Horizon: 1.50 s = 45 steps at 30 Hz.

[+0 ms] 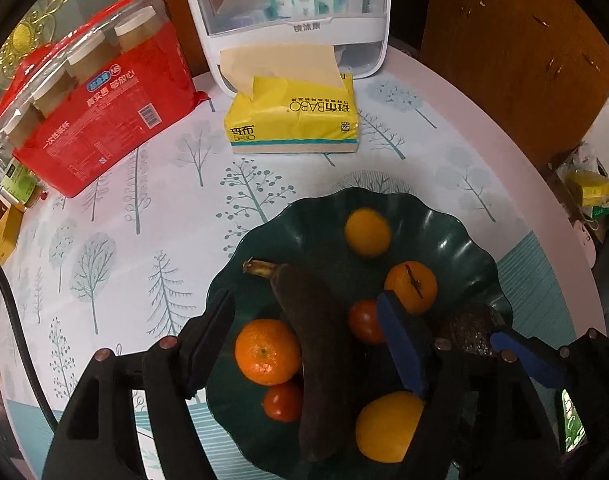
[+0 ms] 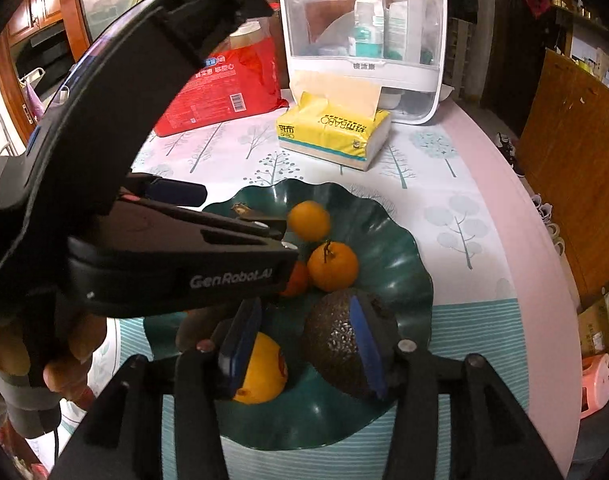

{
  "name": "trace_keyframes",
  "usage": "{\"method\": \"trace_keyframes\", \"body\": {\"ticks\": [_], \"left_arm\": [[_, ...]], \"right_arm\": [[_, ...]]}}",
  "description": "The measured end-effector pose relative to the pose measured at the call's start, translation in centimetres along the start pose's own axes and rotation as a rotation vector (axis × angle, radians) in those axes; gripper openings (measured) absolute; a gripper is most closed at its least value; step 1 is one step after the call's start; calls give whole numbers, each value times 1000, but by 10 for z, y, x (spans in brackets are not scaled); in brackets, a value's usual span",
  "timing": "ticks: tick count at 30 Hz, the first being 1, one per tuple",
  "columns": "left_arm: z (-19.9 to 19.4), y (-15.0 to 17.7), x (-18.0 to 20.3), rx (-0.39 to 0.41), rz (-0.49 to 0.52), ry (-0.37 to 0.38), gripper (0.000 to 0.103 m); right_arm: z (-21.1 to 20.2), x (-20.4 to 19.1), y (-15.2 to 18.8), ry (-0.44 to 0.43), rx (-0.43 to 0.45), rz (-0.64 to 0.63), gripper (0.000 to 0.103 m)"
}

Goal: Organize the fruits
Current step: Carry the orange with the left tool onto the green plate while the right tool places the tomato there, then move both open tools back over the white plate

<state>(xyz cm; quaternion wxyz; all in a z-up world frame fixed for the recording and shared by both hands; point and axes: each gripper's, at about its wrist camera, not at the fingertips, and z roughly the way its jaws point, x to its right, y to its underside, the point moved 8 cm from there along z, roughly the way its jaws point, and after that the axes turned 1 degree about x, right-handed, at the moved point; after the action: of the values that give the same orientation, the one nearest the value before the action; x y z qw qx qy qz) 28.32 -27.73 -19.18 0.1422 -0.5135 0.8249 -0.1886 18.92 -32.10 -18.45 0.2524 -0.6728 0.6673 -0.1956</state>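
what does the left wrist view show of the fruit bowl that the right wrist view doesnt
Only the left wrist view shows the dark overripe banana full length, the tangerine beside it, and the small tomato below that.

Only the right wrist view shows the avocado clearly, with the right gripper open and one pad against it, plus the left gripper's body from outside.

Both show the green bowl, the stemmed orange, the yellow tissue pack, the red package and the white organizer. The left gripper is open over the banana.
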Motion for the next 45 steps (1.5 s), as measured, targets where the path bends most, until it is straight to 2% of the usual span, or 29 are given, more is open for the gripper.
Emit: {"method": "trace_keyframes", "body": {"ticks": [17,29,37,45], "left_arm": [[-39,20,-9,40,-35,-4,74],[-79,66,-27,54,-57,-6,75],[-124,102,-65,85,-88,-37,76],[-170,134,-125,132,-165,-91,79]], "right_arm": [[-17,-10,2,-2,9,15,47],[-41,-35,24,-13,-8,-3,47],[-58,-69,40,-39,-32,-36,47],[-70,-122,32,-91,-23,-106,47]]}}
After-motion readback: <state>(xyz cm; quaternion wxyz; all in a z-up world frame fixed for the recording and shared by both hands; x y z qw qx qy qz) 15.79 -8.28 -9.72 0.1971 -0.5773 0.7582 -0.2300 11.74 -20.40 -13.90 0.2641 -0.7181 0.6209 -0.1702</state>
